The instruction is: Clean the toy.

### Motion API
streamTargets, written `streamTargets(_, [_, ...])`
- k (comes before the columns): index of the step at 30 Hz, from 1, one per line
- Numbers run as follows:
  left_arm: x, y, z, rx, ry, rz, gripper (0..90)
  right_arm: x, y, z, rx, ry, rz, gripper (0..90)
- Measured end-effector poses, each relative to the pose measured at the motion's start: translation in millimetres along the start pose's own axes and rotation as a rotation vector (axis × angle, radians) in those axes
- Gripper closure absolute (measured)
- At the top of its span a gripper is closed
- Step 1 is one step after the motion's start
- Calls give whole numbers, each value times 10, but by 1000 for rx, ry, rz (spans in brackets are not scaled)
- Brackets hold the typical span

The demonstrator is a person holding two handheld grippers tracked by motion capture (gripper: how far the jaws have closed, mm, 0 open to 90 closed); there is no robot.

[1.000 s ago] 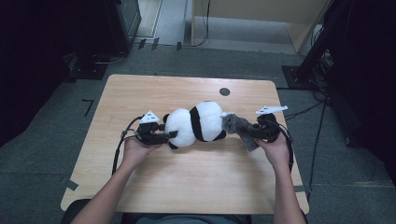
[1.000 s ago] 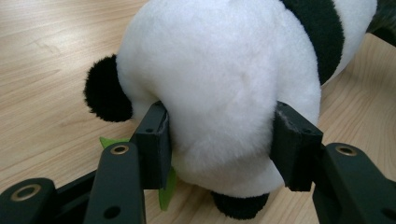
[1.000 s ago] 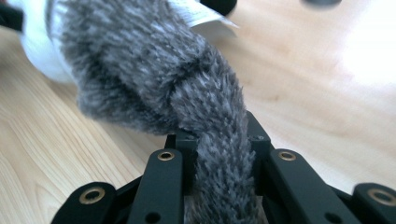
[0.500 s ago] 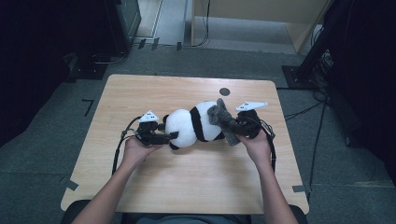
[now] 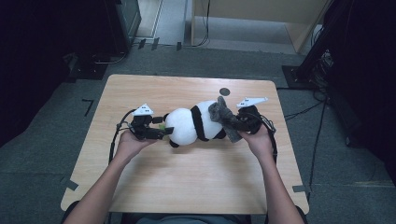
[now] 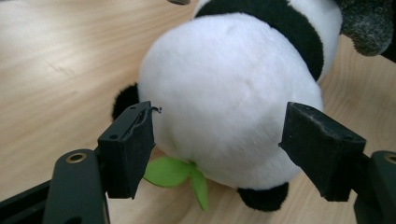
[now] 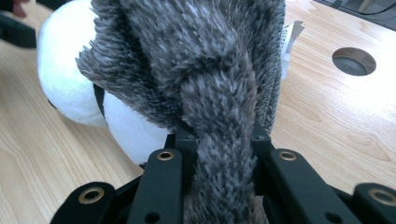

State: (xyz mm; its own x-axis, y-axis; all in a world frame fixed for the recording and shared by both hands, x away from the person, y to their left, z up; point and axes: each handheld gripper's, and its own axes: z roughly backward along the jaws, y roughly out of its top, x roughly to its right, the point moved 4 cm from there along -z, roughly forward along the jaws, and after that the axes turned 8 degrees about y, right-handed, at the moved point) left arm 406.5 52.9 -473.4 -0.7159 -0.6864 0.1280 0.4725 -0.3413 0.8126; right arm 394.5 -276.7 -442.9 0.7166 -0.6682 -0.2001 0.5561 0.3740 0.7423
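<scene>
Work in hand looks like dressing the panda toy point(image 5: 194, 125) w/ the grey fuzzy sock point(image 5: 224, 117), approx. halfway by my read. Panda lies on its side mid-tabletop point(image 5: 187, 186), between both hands. Right gripper point(image 5: 239, 123) is clamped on the sock, its jaws pinching the fabric; sock is draped against the panda's right end, touching it, not clearly pulled over anything yet. Left gripper point(image 5: 161, 130) has its jaws spread wide around the panda's white rump point(image 6: 224, 107), not squeezing. Left to do: brace the toy, stretch sock on.

Count: 1 panda, 1 sock, 2 grippers, 1 green leaf point(image 6: 175, 172) under the toy, 1 round hole point(image 5: 224, 91) in the tabletop.
</scene>
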Motion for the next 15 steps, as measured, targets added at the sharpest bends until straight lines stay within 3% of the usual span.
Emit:
streamTargets(6, [-119,56,-128,-7,-67,-27,257,28,-11,-16,-7,19,6,747])
streamTargets(8, [-132,37,-198,5,-87,-67,252,36,-23,-40,-9,21,12,749])
streamTargets(10, [-145,15,-254,57,-89,-132,176,40,-40,-66,-15,15,22,753])
streamTargets(12, [-167,-1,-311,58,-105,-124,142,40,-54,-89,-14,17,21,755])
streamTargets(15, [-202,-5,-411,-7,-130,-91,31,39,-62,-119,-14,25,21,759])
